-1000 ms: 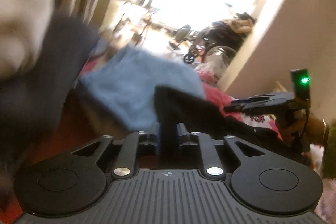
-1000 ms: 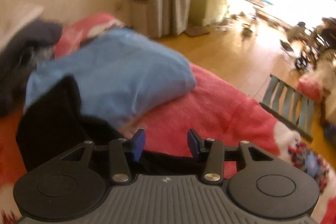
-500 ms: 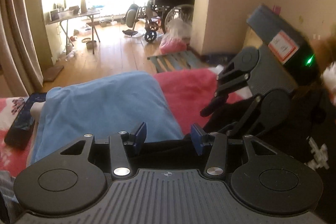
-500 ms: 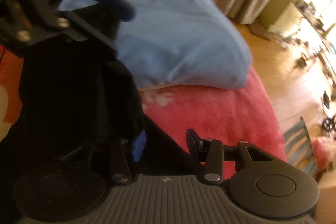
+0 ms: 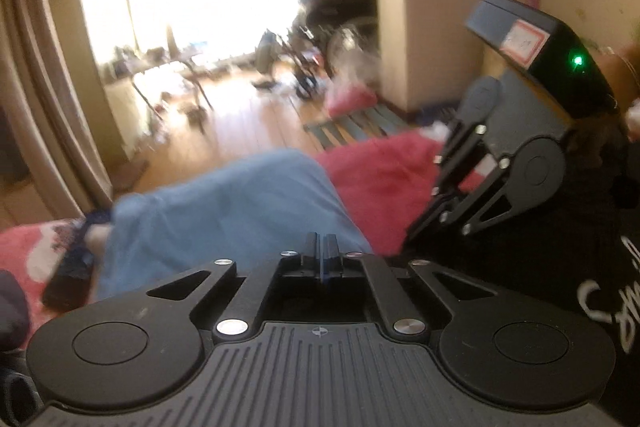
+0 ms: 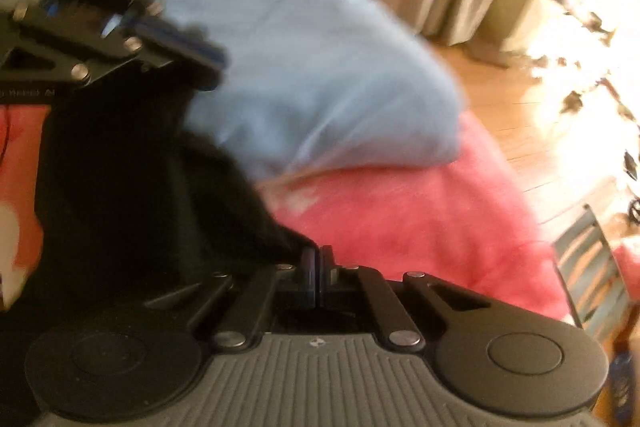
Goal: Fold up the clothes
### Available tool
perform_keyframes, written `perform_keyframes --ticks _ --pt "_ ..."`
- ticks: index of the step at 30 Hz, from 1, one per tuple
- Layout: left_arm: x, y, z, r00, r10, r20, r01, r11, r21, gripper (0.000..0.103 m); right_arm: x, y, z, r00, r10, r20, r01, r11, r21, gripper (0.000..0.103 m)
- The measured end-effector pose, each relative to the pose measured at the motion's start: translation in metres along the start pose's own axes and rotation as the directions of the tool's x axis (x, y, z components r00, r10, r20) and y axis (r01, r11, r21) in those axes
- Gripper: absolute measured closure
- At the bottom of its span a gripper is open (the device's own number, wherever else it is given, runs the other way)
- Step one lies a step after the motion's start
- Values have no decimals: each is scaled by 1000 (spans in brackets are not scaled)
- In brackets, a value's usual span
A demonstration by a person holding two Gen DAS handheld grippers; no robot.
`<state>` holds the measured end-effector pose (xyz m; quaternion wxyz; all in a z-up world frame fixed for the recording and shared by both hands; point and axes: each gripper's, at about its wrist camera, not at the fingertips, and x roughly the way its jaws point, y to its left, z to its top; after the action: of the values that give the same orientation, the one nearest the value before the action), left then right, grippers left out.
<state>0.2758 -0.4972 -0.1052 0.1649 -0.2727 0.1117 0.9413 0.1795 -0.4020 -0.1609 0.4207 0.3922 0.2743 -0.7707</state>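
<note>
both grippers closed just now, jaws meeting. left gripper (image 5: 320, 247): fingers pressed flat together; cannot tell whether a thin edge of cloth is pinched, as nothing shows between the pads. right gripper (image 6: 317, 259): jaws also together, tips at the edge of the black garment (image 6: 132, 179); a pinch of hem looks likely but is not clear through the blur.

black garment lies on the red blanket (image 6: 420, 219), partly against the blue folded cloth (image 6: 312, 75), with white lettering visible in the left view. judgement: thin knit, light, limp, not fragile; it will sag and drag rather than hold shape. best held at two corners or along a hem, grips well apart, kept taut so the fold line falls straight. a single-layer pinch may slip.
</note>
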Motion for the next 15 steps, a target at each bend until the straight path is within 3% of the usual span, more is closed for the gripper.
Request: perform_keyframes --ticks 5,9,12,15 --pt "6 10 3 999 45 1 -45 998 -52 103 -3 -11 -8 992 -85 94 72 989 133 103" --pt "6 12 0 1000 0 -21 -2 996 -86 103 4 -22 -17 977 -157 143 107 947 303 103" --pt "0 12 -3 999 -2 -34 -1 997 -81 96 -4 -29 -22 978 -104 179 33 933 359 103" --pt "-10 19 -7 1000 5 -28 -8 993 -114 82 -12 -35 -26 975 -47 218 -47 912 407 98"
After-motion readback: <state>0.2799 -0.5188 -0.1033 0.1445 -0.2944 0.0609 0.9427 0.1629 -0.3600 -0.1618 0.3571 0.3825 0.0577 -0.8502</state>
